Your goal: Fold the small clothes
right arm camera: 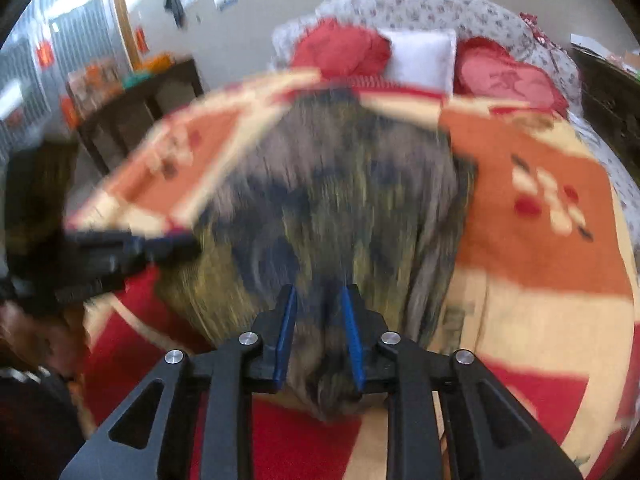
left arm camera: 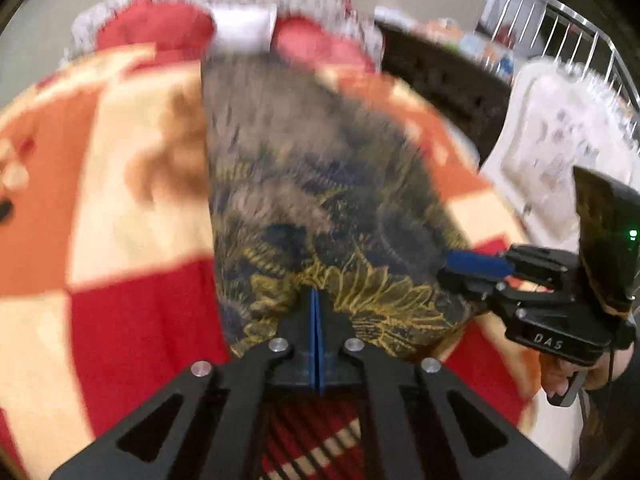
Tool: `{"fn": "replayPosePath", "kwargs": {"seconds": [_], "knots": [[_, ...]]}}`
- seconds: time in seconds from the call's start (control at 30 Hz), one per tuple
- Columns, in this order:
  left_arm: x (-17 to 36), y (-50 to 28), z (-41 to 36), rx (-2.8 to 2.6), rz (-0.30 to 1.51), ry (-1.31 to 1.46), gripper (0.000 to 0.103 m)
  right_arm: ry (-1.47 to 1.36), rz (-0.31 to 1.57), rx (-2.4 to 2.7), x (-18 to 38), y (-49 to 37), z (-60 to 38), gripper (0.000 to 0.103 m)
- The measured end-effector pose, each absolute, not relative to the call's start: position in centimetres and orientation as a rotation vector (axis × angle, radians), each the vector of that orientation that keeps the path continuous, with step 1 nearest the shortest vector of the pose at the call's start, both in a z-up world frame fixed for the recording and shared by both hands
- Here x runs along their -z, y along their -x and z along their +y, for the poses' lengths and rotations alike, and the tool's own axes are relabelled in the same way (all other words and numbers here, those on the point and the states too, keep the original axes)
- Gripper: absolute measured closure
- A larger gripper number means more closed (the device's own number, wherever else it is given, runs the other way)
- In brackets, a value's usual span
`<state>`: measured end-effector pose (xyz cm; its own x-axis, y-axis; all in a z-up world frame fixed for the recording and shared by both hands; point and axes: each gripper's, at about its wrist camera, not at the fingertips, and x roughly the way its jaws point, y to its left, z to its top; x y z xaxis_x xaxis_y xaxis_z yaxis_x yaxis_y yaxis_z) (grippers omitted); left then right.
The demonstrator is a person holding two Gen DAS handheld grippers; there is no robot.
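At the bottom centre of each wrist view, our left gripper (left arm camera: 316,320) and right gripper (right arm camera: 320,332) each pinch the near hem of the dark floral garment (left arm camera: 320,184), which stretches away over the checked blanket (left arm camera: 120,200) toward the pillows (left arm camera: 244,28). We judge we are mid-fold; next we carry the hem forward evenly.

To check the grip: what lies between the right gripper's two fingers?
A bunched edge of the dark floral garment fills the right gripper; right wrist view shows it.
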<state>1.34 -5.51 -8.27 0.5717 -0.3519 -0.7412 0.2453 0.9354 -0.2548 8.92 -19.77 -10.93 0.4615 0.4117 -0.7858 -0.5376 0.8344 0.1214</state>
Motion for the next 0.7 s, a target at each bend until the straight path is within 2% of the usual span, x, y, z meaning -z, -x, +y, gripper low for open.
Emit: {"fn": "replayPosePath", "kwargs": {"seconds": [0.07,0.17,0.27,0.4,0.5,0.57,0.7], "knots": [[8.3,-1.4,-5.5,0.350,0.884,0.117,0.102,0.085,0.854,-0.578,12.1,-8.0,-20.9,0.070],[6.4,-1.7,-5.1,0.358,0.887,0.129,0.102,0.063,0.894,-0.573,11.3,-8.0,-21.1,0.070],[3.0,-3.2,-4.3,0.347,0.804,0.150,0.102,0.064,0.922,-0.577,8.8,-9.0,-20.7,0.070],[-0.7,-9.8,-4.7,0.288,0.727,0.176,0.102,0.039,0.790,-0.499,4.7,-12.8,-19.6,0.070],[-1.1,-14.6,-5.1,0.207,0.720,0.204,0.101,-0.015,0.781,-0.353,4.0,-17.3,-18.4,0.070],[-0.4,-17.9,-5.8,0.163,0.725,0.207,0.091,-0.045,0.790,-0.277,4.4,-19.9,-17.6,0.070],[3.3,-21.8,-6.0,0.098,0.775,0.196,0.082,-0.050,0.826,-0.210,7.0,-23.6,-16.5,0.070]]}}
